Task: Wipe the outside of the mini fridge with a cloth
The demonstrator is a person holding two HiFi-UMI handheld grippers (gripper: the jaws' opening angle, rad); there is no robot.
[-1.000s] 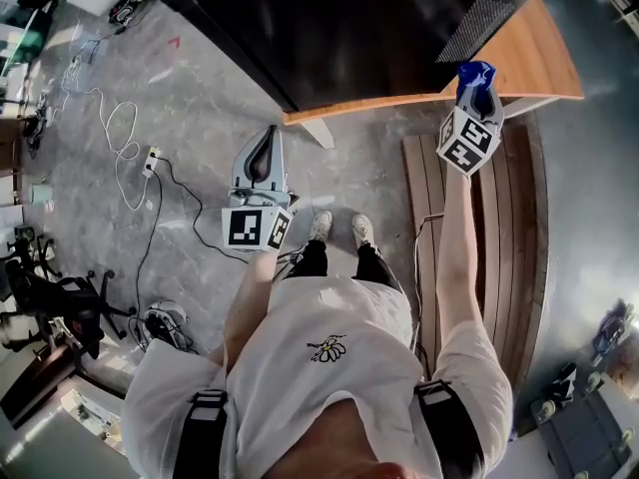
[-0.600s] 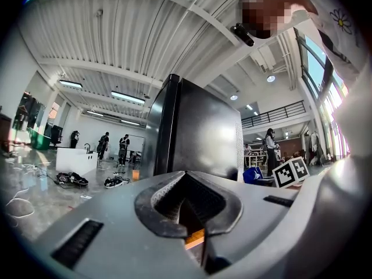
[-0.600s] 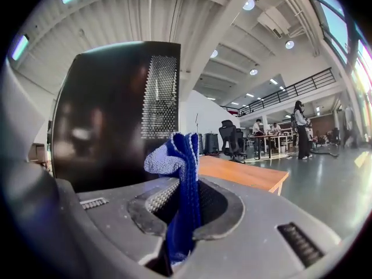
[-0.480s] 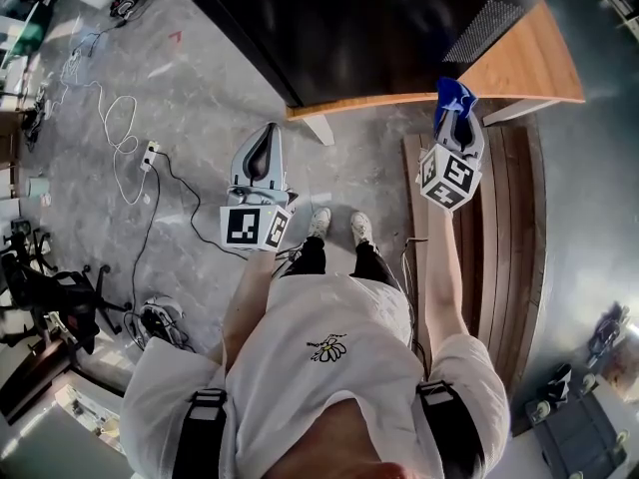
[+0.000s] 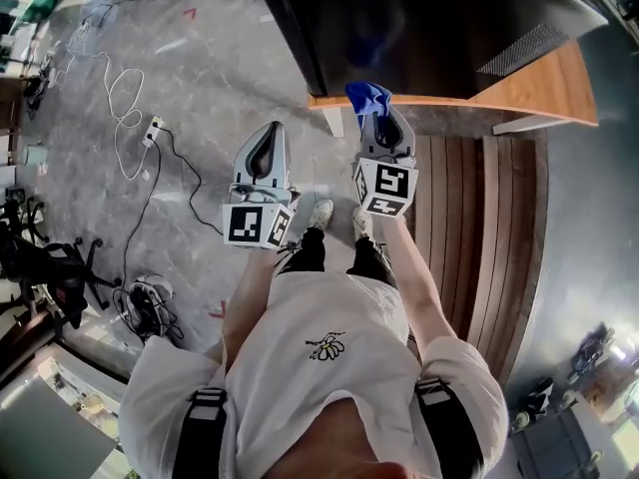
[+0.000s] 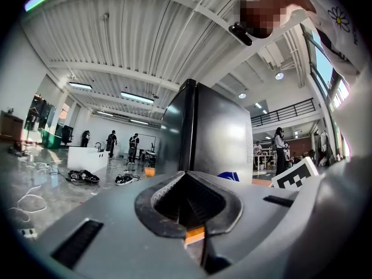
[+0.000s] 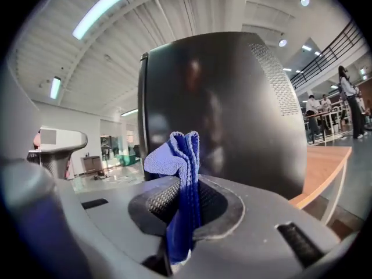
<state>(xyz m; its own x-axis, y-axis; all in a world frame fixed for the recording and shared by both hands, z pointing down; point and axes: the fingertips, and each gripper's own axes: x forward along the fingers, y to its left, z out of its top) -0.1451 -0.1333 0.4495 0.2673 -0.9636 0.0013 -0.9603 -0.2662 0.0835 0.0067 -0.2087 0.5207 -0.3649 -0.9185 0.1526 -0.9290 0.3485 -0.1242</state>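
The black mini fridge [image 5: 419, 18] stands on a low wooden table [image 5: 544, 83]; its glossy side [image 7: 221, 103] fills the right gripper view and it rises ahead in the left gripper view [image 6: 209, 135]. My right gripper [image 5: 371, 108] is shut on a folded blue cloth [image 5: 365, 96], which sticks up between the jaws [image 7: 180, 156], just short of the fridge's near corner. My left gripper [image 5: 263, 148] hangs over the floor to the left, jaws shut with nothing in them [image 6: 189, 205].
A vent grille [image 5: 527, 48] sits on the fridge's right side. White cables and a power strip [image 5: 152, 128] lie on the grey floor at left, near an office chair [image 5: 50, 267]. Wooden slats [image 5: 479, 228] lie at right. People stand far off [image 6: 110, 141].
My right gripper with the cloth has swung left from the fridge's right side by the vent to its near left corner. The left gripper has stayed put.
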